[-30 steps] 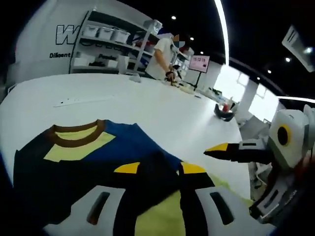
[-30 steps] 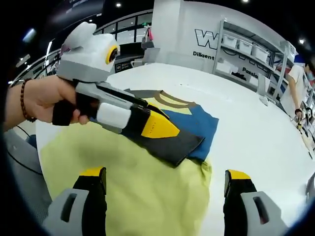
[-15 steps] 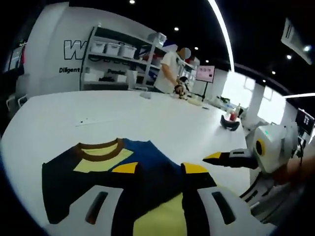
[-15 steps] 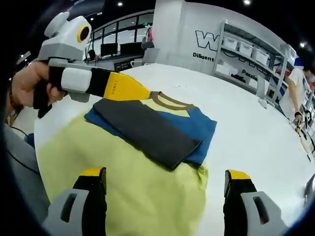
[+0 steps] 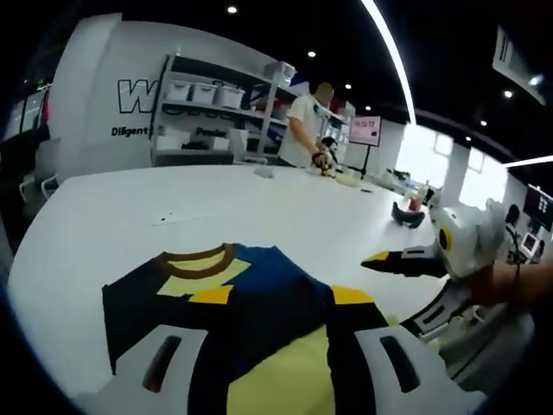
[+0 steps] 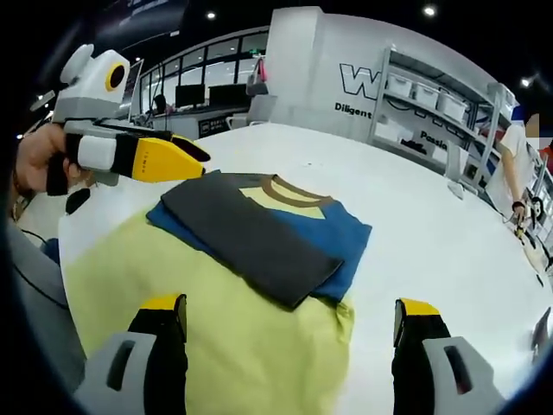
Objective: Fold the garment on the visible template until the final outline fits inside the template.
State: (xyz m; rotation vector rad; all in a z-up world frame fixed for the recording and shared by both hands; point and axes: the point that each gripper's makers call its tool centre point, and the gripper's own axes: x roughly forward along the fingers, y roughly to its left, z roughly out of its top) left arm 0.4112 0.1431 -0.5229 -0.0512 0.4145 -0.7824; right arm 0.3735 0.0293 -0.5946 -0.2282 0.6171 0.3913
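Folded T-shirt [image 6: 259,233] lies on a white table [image 6: 432,251], both tools clear of it.

In the right gripper view, the right gripper [image 6: 289,324] is spread wide and empty at 6 o'clock, the garment ahead at 12; the left gripper [image 6: 186,156], jaws together and empty, hovers at 10 o'clock.

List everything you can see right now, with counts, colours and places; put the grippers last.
Colour-block T-shirt with brown collar: one, yellow-green, blue and black, flat on table, black sleeve folded across its middle.
White table: one, under garment.
White shelving rack with bins: one, by far wall.
Person in white top: one, at far table end.
Pink screen: one, background.
Left gripper: one, grey with yellow tips, above the garment's edge, jaws together, empty.
Right gripper: one, yellow-tipped, jaws wide apart over the yellow-green part.
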